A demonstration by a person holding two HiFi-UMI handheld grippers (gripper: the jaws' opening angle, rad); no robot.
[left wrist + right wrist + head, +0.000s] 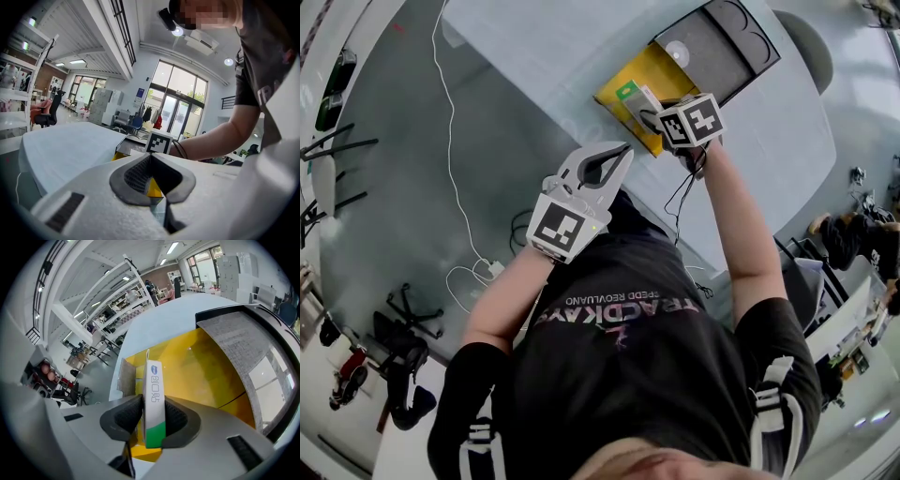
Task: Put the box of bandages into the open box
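Being pinched by the right gripper (153, 414) over the open box (201, 366), the bandage box (154, 390) could be snagged on its rim if dropped tilted; left gripper (151, 177) closed, empty.

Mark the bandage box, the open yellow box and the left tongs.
bandage box (154, 394): right gripper view, white printed face.
open yellow box (201, 371): right gripper view, bare yellow inside.
left tongs (150, 157): left gripper view, where the tips meet.

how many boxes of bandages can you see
1: the box of bandages is gripped between the jaws of the right gripper, over the open box. Others could be hidden out of view.
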